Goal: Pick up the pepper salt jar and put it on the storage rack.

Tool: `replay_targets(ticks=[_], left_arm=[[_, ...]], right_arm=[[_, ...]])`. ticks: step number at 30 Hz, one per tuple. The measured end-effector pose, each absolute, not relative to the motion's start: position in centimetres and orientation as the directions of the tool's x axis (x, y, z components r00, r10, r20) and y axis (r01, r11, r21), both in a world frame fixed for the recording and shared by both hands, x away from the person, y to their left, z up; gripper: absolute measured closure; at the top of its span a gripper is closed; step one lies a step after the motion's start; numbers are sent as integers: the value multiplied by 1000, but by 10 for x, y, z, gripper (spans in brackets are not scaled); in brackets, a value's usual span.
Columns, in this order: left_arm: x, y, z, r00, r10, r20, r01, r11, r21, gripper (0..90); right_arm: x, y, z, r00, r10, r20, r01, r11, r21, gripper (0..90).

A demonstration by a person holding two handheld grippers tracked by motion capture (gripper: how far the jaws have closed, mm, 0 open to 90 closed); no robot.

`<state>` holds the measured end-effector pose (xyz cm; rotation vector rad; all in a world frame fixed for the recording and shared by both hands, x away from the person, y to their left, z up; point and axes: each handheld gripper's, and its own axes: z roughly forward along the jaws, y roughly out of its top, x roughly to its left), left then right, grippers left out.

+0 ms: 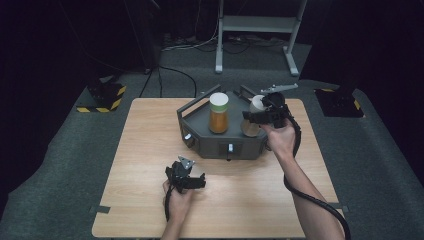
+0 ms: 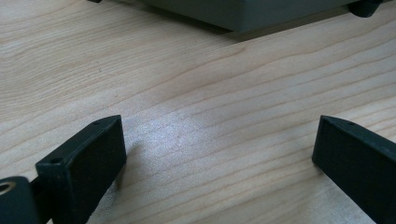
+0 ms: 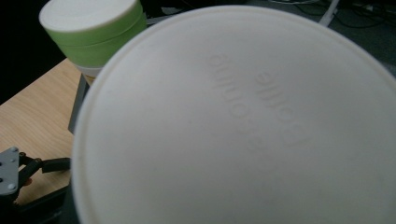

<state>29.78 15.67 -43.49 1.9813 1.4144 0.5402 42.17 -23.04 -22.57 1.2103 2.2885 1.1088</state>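
I've got right gripper (image 1: pixel 252 116) clamped on white-lid jar (image 1: pixel 253 116), over tray (image 1: pixel 200 142) right side. Green-lid jar (image 1: pixel 218 113) already seated. Left gripper (image 1: pixel 191 181) spread wide, empty, on table (image 1: pixel 150 150). Left: set jar down, release.

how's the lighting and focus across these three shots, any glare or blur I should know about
High view: the pale wooden table is evenly lit, the surroundings fall to near black. Left gripper view: a soft sheen sits on the wood between the open jaws, whose near ends look slightly soft. Right gripper view: the white round jar lid is very close and blurred, its embossed lettering hard to read; the green-banded lid behind is soft too.
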Motion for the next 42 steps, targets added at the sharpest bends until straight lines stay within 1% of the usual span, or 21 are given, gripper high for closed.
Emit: replay_targets(ticks=[4,7,23,42], left_arm=[[298,157,-435,337,941,-34,679,-218,700,28],[298,157,-435,337,941,-33,679,-219,701,28],[298,157,-435,337,941,-33,679,-219,701,28],[298,157,-435,337,941,-33,679,-219,701,28]], right_arm=[[425,-224,-230,-569,820,64,567,335,752,342],[428,-219,-233,-542,837,76,586,312,748,344],[440,-187,-238,-553,833,6,583,382,717,346],[445,-190,-240,-571,820,17,581,390,714,339]])
